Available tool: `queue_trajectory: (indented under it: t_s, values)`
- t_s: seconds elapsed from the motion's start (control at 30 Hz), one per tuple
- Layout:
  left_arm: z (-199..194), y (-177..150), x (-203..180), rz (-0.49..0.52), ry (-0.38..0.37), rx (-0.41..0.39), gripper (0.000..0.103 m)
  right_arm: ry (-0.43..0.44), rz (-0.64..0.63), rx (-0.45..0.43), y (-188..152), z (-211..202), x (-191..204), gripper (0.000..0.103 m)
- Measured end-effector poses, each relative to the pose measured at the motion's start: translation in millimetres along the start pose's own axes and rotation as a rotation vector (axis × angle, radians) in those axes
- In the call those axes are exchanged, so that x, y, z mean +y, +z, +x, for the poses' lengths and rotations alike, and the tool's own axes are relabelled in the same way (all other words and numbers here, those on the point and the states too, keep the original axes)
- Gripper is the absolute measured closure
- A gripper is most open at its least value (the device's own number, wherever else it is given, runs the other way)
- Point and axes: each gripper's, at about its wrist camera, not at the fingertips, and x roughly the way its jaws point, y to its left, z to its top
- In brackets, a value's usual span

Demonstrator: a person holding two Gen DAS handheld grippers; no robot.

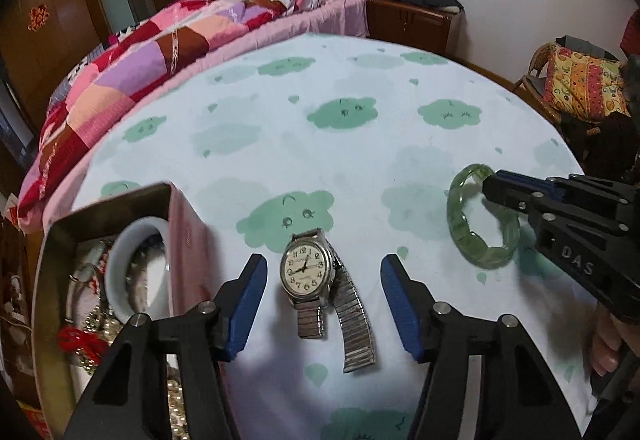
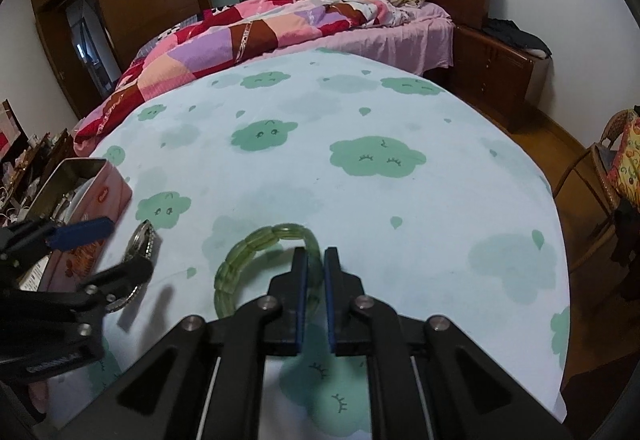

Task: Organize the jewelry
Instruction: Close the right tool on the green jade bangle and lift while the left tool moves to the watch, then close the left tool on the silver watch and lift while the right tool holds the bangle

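A silver wristwatch (image 1: 307, 272) with a metal stretch band lies on the cloud-print cloth, between the open fingers of my left gripper (image 1: 323, 272), which holds nothing. A green jade bangle (image 1: 476, 217) lies to its right. My right gripper (image 2: 316, 258) is shut on the bangle's rim (image 2: 256, 252); it also shows in the left wrist view (image 1: 496, 187). The watch shows edge-on in the right wrist view (image 2: 142, 240), partly hidden by my left gripper (image 2: 116, 244).
An open pink tin (image 1: 188, 236) at the left holds a white bangle (image 1: 120, 264), pearls and red cord. The tin also shows in the right wrist view (image 2: 96, 187). Beyond the table is a bed with a patchwork quilt (image 1: 160, 59). A wicker chair (image 1: 560, 87) stands at the right.
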Motion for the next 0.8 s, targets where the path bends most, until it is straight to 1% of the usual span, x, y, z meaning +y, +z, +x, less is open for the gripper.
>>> queue_trajectory:
  t_s: [0.03,0.13,0.33,0.37,0.43,0.5,0.57,0.6,0.67,0.73,0.77,0.8]
  values:
    - [2.9,-0.4,0.0,-0.005,-0.005,0.010,0.044,0.000,-0.001,-0.002,0.0,-0.5,0.2,0.092]
    - [7.4,-0.4,-2.1,0.011,0.029,0.021,0.044,-0.002,-0.006,-0.004,1.1,0.2,2.1,0.092]
    - [14.5,3.3,-4.6,0.022,0.070,0.037,0.044,-0.003,-0.010,0.003,0.4,1.5,2.2,0.092]
    - [13.4,2.8,-5.4,0.027,0.067,0.032,0.044,-0.004,-0.011,0.003,0.4,1.4,2.1,0.092]
    - [8.9,1.2,-8.2,0.034,0.027,0.023,0.052,-0.003,-0.010,0.002,0.5,1.6,2.1,0.091]
    - [5.7,-0.7,-15.9,0.052,0.017,0.016,0.053,-0.002,-0.008,0.005,0.6,2.3,2.3,0.091]
    - [9.7,-0.9,-17.8,0.066,0.039,0.020,0.052,-0.003,-0.010,0.006,0.4,1.6,2.8,0.091]
    - [11.8,-0.7,-14.9,0.052,0.037,0.024,0.052,-0.004,-0.010,0.004,0.4,1.1,2.8,0.091]
    - [14.6,0.6,-2.1,-0.026,-0.005,0.035,0.051,-0.004,-0.010,0.002,0.5,1.0,2.2,0.091]
    - [15.0,1.1,-3.0,-0.025,-0.007,0.034,0.051,-0.005,-0.012,0.006,0.5,1.2,2.5,0.091]
    - [14.6,0.6,-3.6,-0.024,-0.007,0.031,0.053,-0.006,-0.016,0.007,0.5,1.0,2.8,0.091]
    - [14.0,-0.1,-4.2,-0.021,-0.017,0.027,0.058,-0.005,-0.018,0.005,0.3,0.6,2.9,0.091]
